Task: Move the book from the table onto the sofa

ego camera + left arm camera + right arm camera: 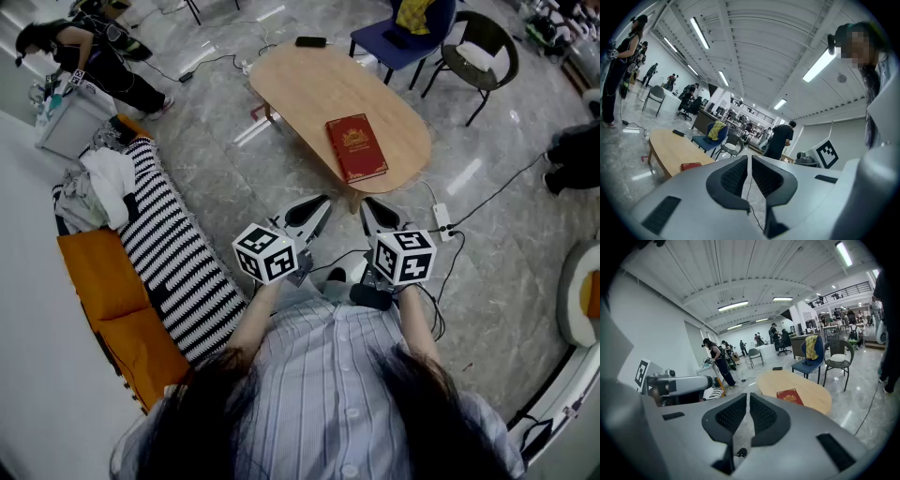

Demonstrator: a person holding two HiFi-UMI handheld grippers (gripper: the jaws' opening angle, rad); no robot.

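A red book with gold print lies flat near the near end of the oval wooden table. It also shows in the right gripper view as the red book and, as a sliver, the red book in the left gripper view. My left gripper and right gripper are held side by side in front of my chest, short of the table's near edge. Both are shut with nothing between their jaws. The orange sofa stands to my left, with a black-and-white striped blanket over it.
A black phone lies at the table's far end. A blue chair and a dark round chair stand beyond the table. Cables and a power strip trail over the marble floor. Clothes are piled on the sofa's far end.
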